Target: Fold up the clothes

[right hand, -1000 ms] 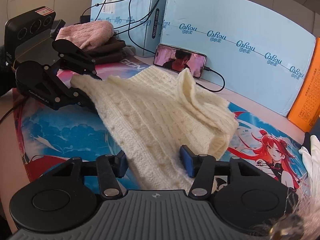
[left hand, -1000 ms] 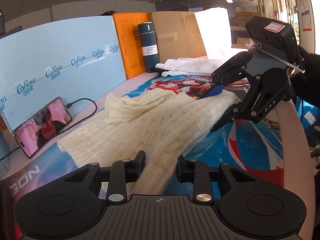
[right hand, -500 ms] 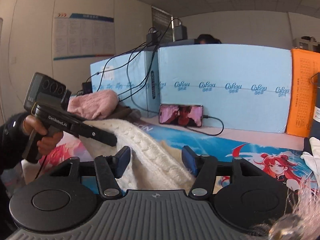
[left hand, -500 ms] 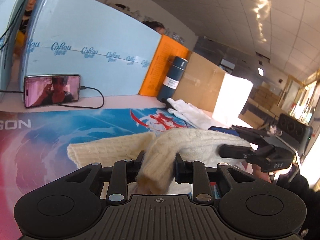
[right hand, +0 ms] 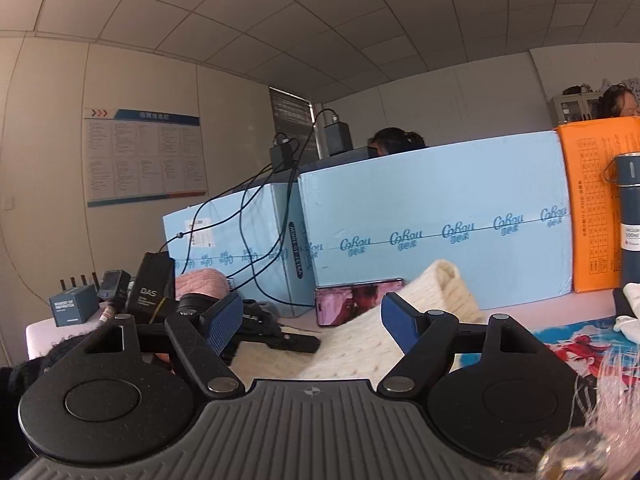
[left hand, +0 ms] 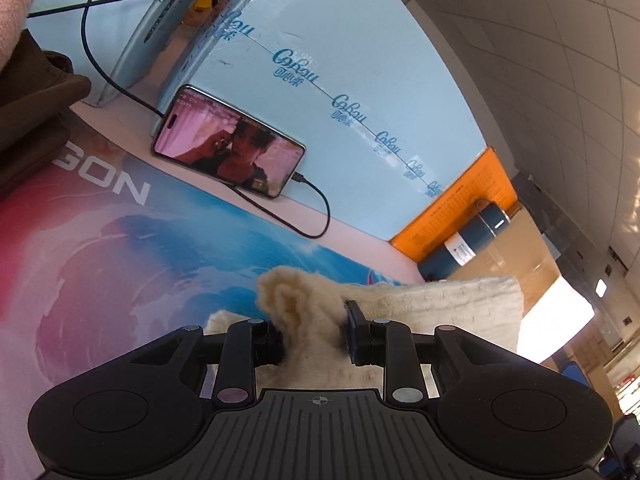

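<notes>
Here the cream knit sweater (left hand: pixel 432 304) lay bunched on the mat (left hand: pixel 120 248), its long axis running left to right, thick ribbed folds doubled over. The left gripper (left hand: pixel 314 334) was clenched on a fold at its near left end. The right gripper (right hand: pixel 312 320) stood released above the sweater's right part, near the phone (right hand: pixel 352 305).

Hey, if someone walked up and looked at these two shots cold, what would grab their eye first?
Probably the cream knit sweater, bunched up and pinched in the left tongs low in the left wrist view. Next, the phone playing a pinkish video, leaning against the pale blue foam board behind the colourful desk mat. In the right wrist view, the right tongs gape open above the sweater.
</notes>
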